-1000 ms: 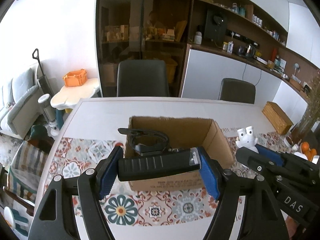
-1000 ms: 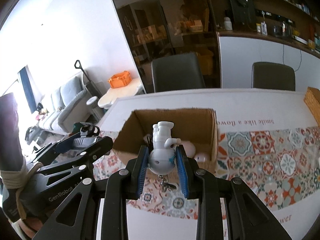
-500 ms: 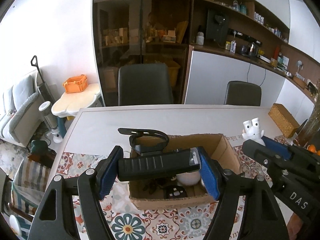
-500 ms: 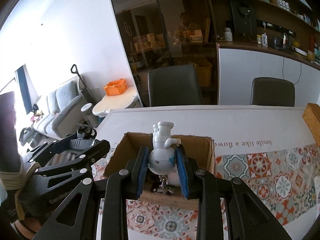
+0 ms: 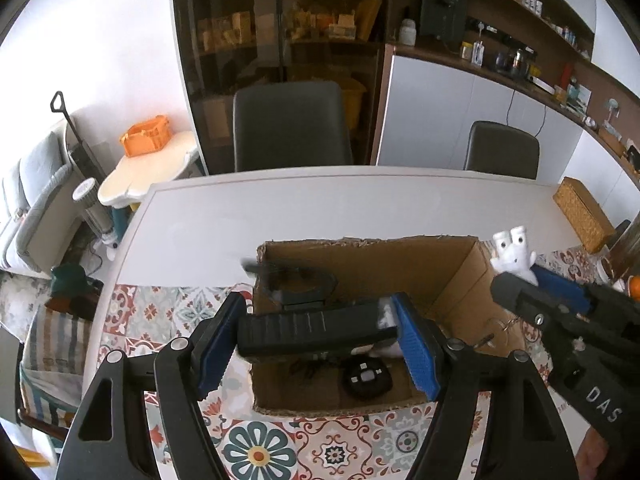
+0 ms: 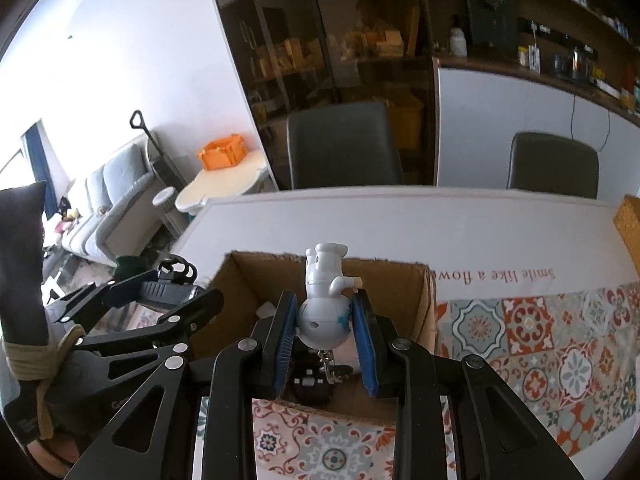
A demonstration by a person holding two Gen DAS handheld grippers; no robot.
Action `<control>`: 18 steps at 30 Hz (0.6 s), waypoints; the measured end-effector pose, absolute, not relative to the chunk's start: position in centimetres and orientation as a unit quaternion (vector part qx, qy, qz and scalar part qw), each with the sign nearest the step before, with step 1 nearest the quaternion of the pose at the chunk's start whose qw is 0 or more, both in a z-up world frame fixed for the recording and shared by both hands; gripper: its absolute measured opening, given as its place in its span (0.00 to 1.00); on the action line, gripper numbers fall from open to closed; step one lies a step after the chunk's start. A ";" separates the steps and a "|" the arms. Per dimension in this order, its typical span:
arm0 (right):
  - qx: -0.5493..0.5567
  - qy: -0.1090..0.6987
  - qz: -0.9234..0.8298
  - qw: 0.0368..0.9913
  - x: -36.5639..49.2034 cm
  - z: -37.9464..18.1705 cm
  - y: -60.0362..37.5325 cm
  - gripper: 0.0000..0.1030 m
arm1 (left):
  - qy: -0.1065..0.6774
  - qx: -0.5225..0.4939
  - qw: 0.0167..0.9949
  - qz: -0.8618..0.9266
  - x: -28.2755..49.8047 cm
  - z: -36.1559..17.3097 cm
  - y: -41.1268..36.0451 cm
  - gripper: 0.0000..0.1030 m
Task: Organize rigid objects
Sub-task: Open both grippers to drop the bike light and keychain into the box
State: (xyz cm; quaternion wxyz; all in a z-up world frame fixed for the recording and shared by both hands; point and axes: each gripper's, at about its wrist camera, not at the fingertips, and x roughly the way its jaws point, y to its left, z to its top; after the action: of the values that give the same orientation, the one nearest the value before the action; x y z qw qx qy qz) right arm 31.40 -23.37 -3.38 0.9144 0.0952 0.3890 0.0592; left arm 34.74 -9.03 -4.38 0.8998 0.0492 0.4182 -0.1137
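1. Left gripper (image 5: pixel 320 336) is clamped on a black ribbed rectangular device with a strap loop (image 5: pixel 312 330), blue pads pressed on both of its ends, sitting centre-low in the left wrist view

2. Right gripper (image 6: pixel 325 328) is pinched tight on a small white round-bellied chef figurine with a keychain (image 6: pixel 324 308), dead centre of the right wrist view, metal ring dangling under it

3. What changed: a second ago the open brown cardboard box (image 5: pixel 452 276) was still out ahead of both grippers, and you could barely see into it. Now both loads hang over the opening and you look right down inside

4. Already in the box: a round black gadget with white squares (image 5: pixel 366 378) near the lower middle of the left view, plus something whitish mostly hidden behind the held device

5. The box sits on the patterned tile-print table mat (image 6: pixel 560 340), with the plain white tabletop (image 5: pixel 280 208) behind it toward the top of the frame

6. My read: carrying is basically done, next is letting go. The strap on the black device could snag the box's left wall on the way down, so I'd lower it a bit first
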 end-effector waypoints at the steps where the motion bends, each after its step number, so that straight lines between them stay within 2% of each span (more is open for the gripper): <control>1: 0.099 0.393 0.060 0.912 31.6 -3.8 -23.5 0.28 | 0.419 0.051 0.900 -0.110 34.8 -4.4 -9.1 0.74; 3: 0.105 0.402 0.056 0.908 31.9 -4.3 -23.7 0.28 | 0.416 0.059 0.902 -0.100 34.7 -4.4 -9.1 0.83; 4: 0.109 0.404 0.052 0.907 31.9 -4.5 -23.9 0.30 | 0.413 0.061 0.904 -0.094 34.6 -4.4 -9.0 0.88; 5: 0.110 0.405 0.048 0.906 32.0 -4.6 -24.1 0.34 | 0.409 0.061 0.906 -0.087 34.4 -4.3 -8.9 0.89; 6: 0.112 0.403 0.045 0.907 31.9 -4.5 -24.2 0.46 | 0.406 0.061 0.908 -0.082 34.1 -4.1 -8.7 0.89; 7: 0.112 0.401 0.041 0.908 31.7 -4.4 -24.2 0.54 | 0.405 0.061 0.909 -0.078 34.0 -4.0 -8.6 0.90; 11: 0.108 0.395 0.011 0.912 30.5 -3.8 -24.6 0.56 | 0.392 0.055 0.916 -0.062 32.5 -3.3 -7.6 0.96; 15: 0.106 0.381 -0.021 0.918 27.9 -2.8 -24.7 0.69 | 0.369 0.045 0.927 -0.053 29.4 -2.1 -6.7 1.00; 18: 0.103 0.365 -0.035 0.924 25.6 -1.9 -24.7 0.74 | 0.353 0.042 0.934 -0.048 26.9 -1.2 -6.2 1.00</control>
State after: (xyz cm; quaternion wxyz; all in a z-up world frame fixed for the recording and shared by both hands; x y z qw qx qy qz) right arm 25.61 -24.66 -1.93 0.9245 0.1025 0.3655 -0.0350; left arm 26.89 -6.18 -1.24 0.9335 0.0417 0.3529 -0.0479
